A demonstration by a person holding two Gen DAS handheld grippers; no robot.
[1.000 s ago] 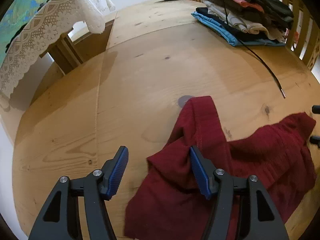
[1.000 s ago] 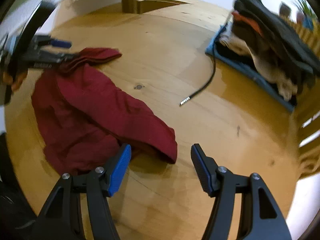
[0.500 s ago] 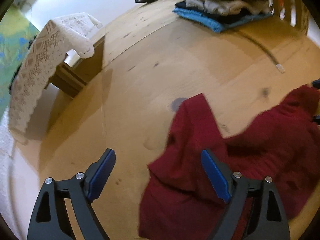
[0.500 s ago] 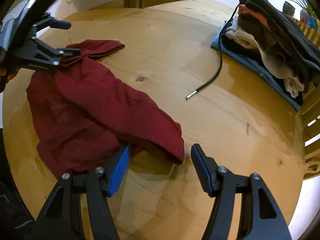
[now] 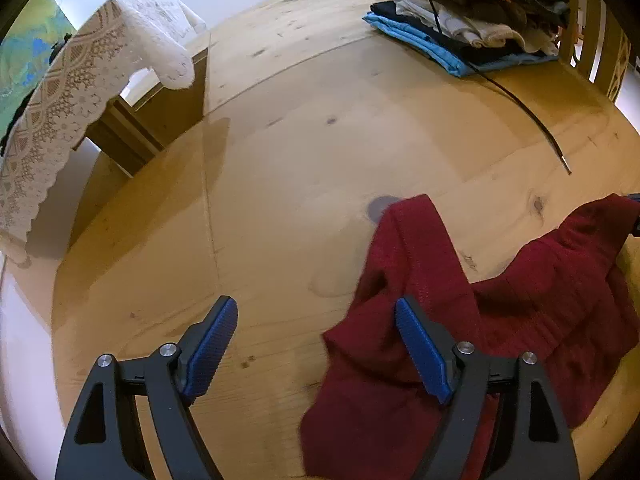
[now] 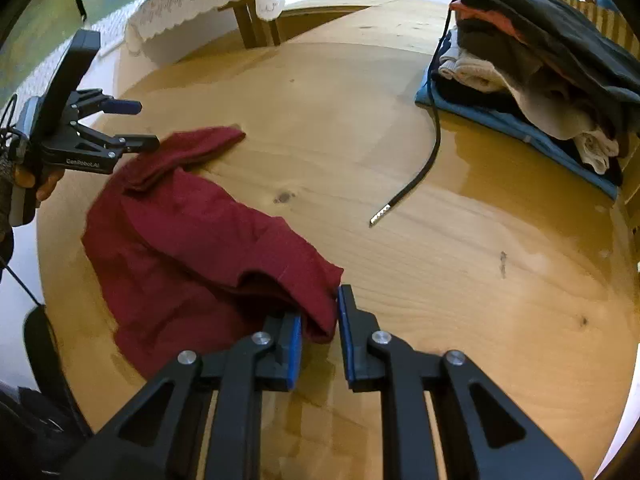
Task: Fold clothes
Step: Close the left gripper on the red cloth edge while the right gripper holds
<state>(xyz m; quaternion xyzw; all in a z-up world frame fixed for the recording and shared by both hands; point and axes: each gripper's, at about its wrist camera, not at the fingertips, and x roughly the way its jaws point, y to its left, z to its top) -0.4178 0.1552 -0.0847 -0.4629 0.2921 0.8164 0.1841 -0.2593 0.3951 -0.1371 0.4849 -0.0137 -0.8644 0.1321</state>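
Right tool (image 6: 320, 320): jaws just closed, now pinching the garment (image 6: 192, 248) edge, which hides its blue pads. Left tool (image 5: 316, 344): widened, empty, one finger over cloth. Garment: dark red, crumpled, on tabletop (image 5: 320, 140); lower edge cropped.

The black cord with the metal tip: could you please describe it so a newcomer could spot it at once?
On the round wooden table, look beside the stack of folded clothes at the far edge. A thin black cord trails from that stack onto bare wood, ending in a small metal tip. Unlike the crumpled red garment nearby, it is a single slim dark line.
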